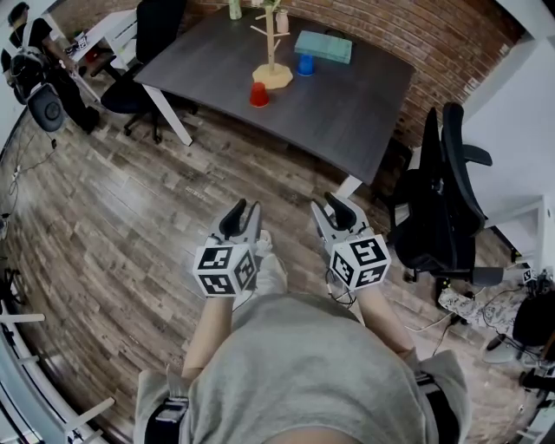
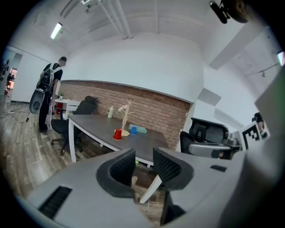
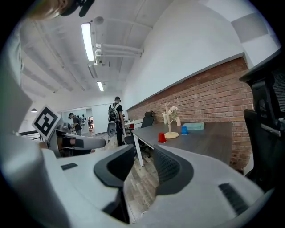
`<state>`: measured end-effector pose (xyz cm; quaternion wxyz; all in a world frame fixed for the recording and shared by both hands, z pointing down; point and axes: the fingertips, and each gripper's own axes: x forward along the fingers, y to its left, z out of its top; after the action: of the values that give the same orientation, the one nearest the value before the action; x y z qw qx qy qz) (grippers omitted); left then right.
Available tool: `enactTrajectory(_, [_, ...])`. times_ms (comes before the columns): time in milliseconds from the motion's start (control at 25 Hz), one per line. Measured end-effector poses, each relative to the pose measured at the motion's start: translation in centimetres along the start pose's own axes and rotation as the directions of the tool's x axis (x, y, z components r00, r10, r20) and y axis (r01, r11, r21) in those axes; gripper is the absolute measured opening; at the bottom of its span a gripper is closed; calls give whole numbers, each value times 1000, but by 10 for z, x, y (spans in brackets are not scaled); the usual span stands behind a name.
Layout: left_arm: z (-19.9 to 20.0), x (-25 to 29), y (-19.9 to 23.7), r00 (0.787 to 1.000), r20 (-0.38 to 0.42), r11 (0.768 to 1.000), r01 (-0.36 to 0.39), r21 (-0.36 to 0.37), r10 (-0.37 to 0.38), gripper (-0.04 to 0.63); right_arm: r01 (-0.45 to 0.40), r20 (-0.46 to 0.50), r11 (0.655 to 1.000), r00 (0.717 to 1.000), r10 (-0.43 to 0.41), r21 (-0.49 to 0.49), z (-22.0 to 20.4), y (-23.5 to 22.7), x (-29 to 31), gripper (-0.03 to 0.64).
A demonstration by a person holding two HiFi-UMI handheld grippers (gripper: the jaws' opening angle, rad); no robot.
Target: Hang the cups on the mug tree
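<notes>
- The red plastic cup [image 1: 259, 94] stands on the dark grey desk [image 1: 347, 113], just in front of the round base of the pale wooden mug tree [image 1: 271, 54]. It looks to be mouth down, so its inside cannot be seen.
- The blue plastic cup [image 1: 305, 65] stands on the same desk, just beside the tree's base on the side towards the brick wall. It also seems to be mouth down, with its contents hidden.
- A flat teal box [image 1: 323, 46] lies behind the blue cup, near the wall. A pale bottle [image 1: 235, 9] stands at the far edge of the desk.
- The left gripper [image 1: 241, 212] is held over the wooden plank floor [image 1: 113, 225], well apart from the desk. Its tongs are spread, with only floor showing between them.
- The right gripper [image 1: 336, 208] is held alongside it, also spread and pinching nothing.
- Each gripper carries a white cube with black square markers, the left one [image 1: 225, 269] and the right one [image 1: 360, 260]. The markers are patterns, not letters.
- A black office chair [image 1: 451, 191] stands to the right of the desk.
</notes>
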<state>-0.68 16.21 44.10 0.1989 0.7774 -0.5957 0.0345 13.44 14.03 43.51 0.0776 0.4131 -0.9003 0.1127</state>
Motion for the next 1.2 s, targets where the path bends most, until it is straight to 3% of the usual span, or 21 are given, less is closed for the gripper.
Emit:
enactTrajectory(440, [42,74,50,999,-17,999,33,28,-33,216,33,-7,999,999,-33,1,30,-36,78,221])
enactTrajectory(720, [75,126,86,997,-21,997,70,33,-69,233,75,13,997,997,-76,13,60,-60,137,267])
enactTrajectory(1200, [100,211,135,988,-59,988,144,47,-142,250,134,20,990,991,-134,35,82,-88,226,272])
